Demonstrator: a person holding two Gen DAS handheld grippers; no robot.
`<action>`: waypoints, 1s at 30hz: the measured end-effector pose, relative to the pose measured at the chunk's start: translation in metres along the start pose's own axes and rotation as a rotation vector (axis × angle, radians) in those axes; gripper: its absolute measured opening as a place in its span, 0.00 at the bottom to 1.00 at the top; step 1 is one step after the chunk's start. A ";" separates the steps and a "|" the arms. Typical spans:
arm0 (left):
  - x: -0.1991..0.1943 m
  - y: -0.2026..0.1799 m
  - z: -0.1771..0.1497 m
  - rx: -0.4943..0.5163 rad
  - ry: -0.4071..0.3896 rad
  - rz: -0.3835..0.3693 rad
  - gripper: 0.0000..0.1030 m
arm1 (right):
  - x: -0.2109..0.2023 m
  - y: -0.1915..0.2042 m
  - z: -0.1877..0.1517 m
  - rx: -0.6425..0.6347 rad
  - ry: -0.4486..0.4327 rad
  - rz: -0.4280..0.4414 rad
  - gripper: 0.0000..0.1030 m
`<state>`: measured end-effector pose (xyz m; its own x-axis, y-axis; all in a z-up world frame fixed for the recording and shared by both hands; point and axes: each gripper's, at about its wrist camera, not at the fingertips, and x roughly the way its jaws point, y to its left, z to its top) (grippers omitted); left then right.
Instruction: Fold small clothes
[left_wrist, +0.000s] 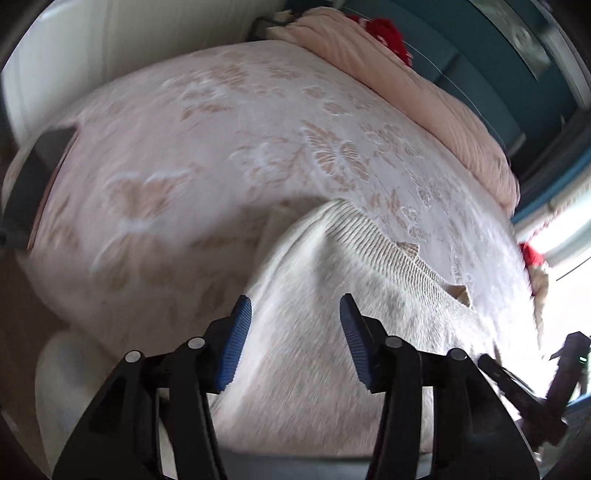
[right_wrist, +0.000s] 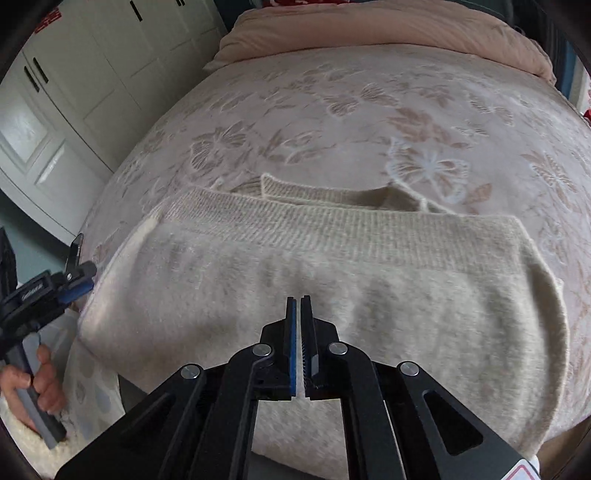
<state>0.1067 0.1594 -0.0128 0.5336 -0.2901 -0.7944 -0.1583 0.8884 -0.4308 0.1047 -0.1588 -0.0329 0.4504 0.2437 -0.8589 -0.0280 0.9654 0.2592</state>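
Note:
A cream knitted sweater lies folded on the near edge of a bed with a pink floral cover. Its ribbed band runs along the far side. In the left wrist view the sweater fills the lower middle. My left gripper is open and empty, hovering over the sweater's left end; it also shows in the right wrist view at the sweater's left edge. My right gripper is shut and empty, just above the middle of the sweater; part of it shows at the right edge of the left wrist view.
A folded pink duvet lies along the far end of the bed. White wardrobe doors stand to the left. A red item sits behind the duvet. A dark object sits at the bed's left side.

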 end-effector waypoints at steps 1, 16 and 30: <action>-0.006 0.011 -0.005 -0.033 0.008 -0.015 0.47 | 0.008 0.006 0.004 0.001 0.009 -0.001 0.03; -0.002 0.049 -0.056 -0.233 0.101 -0.085 0.68 | 0.078 0.017 0.015 -0.033 0.153 -0.133 0.01; 0.011 0.034 -0.049 -0.269 0.111 -0.197 0.16 | 0.088 0.020 0.019 -0.066 0.125 -0.182 0.01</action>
<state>0.0665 0.1696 -0.0568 0.4847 -0.4966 -0.7200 -0.2827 0.6901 -0.6663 0.1608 -0.1203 -0.0946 0.3397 0.0708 -0.9379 -0.0164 0.9975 0.0693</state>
